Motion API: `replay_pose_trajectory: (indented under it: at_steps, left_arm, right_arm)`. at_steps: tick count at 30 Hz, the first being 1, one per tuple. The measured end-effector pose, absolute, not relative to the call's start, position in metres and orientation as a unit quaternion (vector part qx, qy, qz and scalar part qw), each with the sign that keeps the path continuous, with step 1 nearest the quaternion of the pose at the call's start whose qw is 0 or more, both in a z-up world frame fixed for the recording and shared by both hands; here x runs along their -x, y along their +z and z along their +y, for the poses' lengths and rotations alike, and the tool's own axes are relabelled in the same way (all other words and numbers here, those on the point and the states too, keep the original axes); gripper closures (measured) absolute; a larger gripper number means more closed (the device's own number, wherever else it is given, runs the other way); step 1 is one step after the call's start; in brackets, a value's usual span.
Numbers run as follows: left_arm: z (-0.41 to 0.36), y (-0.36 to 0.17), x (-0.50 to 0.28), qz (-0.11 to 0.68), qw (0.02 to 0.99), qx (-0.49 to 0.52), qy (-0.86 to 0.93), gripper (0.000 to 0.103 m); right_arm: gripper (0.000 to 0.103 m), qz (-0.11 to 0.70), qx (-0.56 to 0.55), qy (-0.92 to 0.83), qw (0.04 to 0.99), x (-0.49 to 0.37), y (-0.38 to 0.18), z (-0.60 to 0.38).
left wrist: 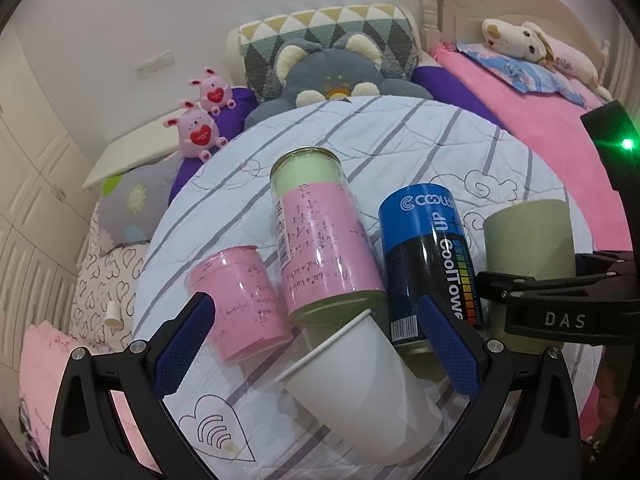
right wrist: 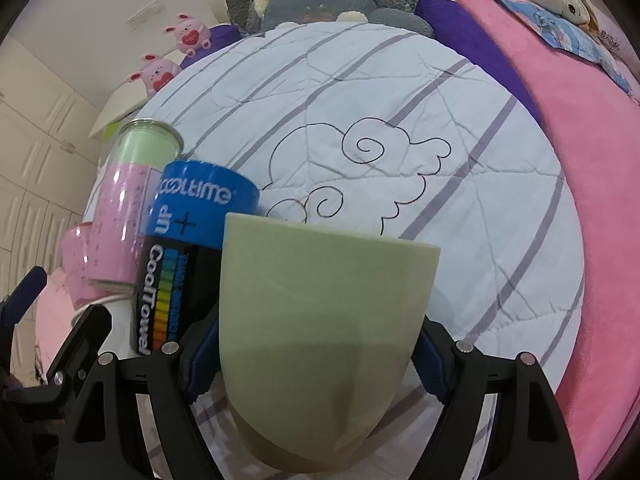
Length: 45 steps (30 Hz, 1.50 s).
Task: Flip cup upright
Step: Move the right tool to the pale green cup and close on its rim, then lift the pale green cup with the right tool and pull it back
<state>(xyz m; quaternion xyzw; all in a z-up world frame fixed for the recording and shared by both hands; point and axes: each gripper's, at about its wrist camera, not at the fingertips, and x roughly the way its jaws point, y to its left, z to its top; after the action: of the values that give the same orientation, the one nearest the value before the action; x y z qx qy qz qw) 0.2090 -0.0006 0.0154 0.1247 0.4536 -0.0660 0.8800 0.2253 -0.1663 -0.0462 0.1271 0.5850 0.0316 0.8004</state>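
A white paper cup [left wrist: 360,380] lies tilted on its side on the quilt, its rim toward the upper left, between the fingers of my left gripper [left wrist: 320,336], which is open around it without clear contact. My right gripper [right wrist: 316,344] is shut on a pale green cup [right wrist: 320,332], which stands upright with its rim up; the blue pads [right wrist: 200,364] press its sides. The green cup also shows at the right of the left wrist view [left wrist: 528,240], with the right gripper [left wrist: 560,300] on it.
A tall glass jar with pink paper [left wrist: 320,236], a short pink-wrapped cup [left wrist: 240,300] and a blue CoolTowel can [left wrist: 432,268] stand close behind the paper cup. All sit on a striped white quilt [right wrist: 400,120]. Plush toys [left wrist: 328,72] and a pink blanket [left wrist: 540,120] lie beyond.
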Motion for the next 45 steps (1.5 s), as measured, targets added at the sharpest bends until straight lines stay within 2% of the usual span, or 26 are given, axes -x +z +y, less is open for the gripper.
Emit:
replay_pose_trajectory:
  at_steps: [23, 35, 45]
  left_arm:
    - [0.017, 0.037, -0.154, 0.432, 0.895, -0.109, -0.032, 0.001]
    - [0.029, 0.003, -0.117, 0.474, 0.875, -0.093, -0.024, 0.001]
    - [0.038, -0.021, -0.101, 0.450, 0.891, -0.060, -0.020, 0.001]
  right_arm:
    - [0.023, 0.580, -0.120, 0.106, 0.799, -0.169, -0.017, -0.154]
    - [0.023, 0.624, -0.081, 0.116, 0.768, -0.150, -0.040, -0.135]
    - [0.020, 0.595, -0.088, 0.128, 0.789, -0.149, -0.061, -0.126]
